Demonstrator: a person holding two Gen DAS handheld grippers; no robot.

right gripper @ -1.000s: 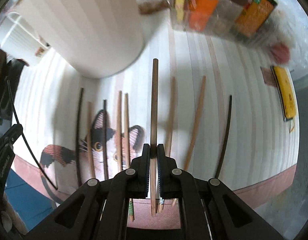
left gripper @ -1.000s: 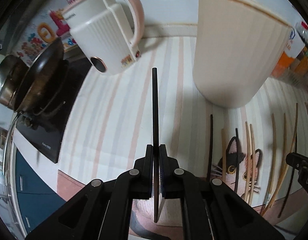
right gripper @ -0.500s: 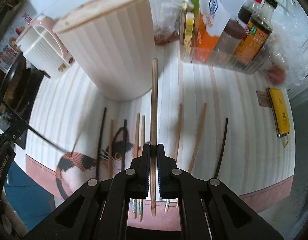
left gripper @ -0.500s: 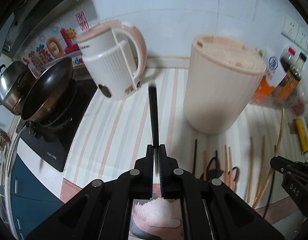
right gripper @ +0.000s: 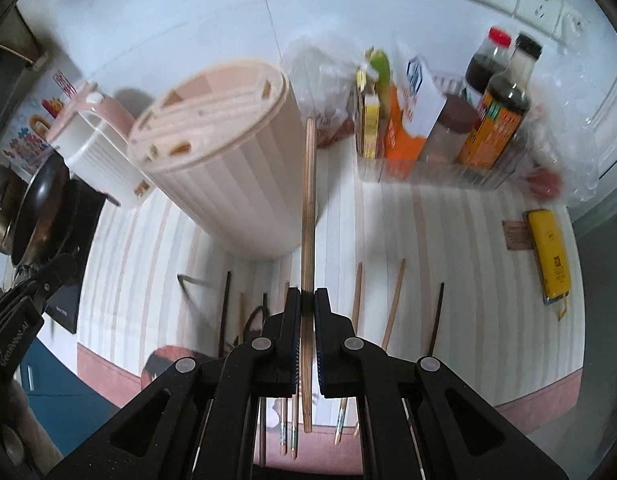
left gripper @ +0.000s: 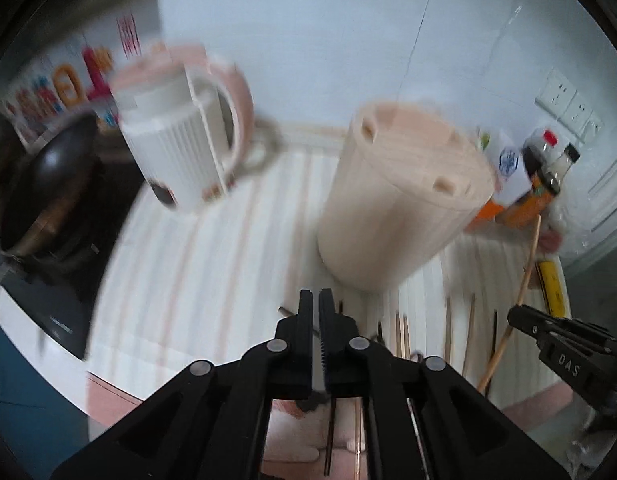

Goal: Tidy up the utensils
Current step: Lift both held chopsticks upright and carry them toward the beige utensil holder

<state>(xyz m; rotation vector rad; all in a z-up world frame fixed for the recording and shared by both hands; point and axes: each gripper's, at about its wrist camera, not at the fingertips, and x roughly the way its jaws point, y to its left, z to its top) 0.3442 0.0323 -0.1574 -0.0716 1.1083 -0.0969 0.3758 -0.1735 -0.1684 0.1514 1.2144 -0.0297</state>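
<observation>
My right gripper (right gripper: 307, 292) is shut on a wooden chopstick (right gripper: 308, 200) that points up past the ribbed pink utensil holder (right gripper: 228, 180), whose slotted lid shows. It also appears in the left wrist view as the right gripper (left gripper: 516, 314) with that chopstick (left gripper: 526, 264). My left gripper (left gripper: 316, 300) has its jaws opening by a slit, and nothing sticks out between them. A blurred dark rod end (left gripper: 282, 311) shows just left of its fingers, low over the cloth. Several wooden and black chopsticks (right gripper: 394, 300) lie in a row on the cat mat. The holder (left gripper: 400, 208) stands behind them.
A white and pink kettle (left gripper: 176, 136) stands at the back left beside a dark wok (left gripper: 48, 184) on a stove. A clear tray of bottles and packets (right gripper: 448, 168) sits at the back right. A yellow flat object (right gripper: 548, 256) lies at the right edge.
Both grippers have risen, and the holder's lid has come into view. The black chopstick no longer stands out of the left jaws. The right gripper still holds its wooden chopstick.
</observation>
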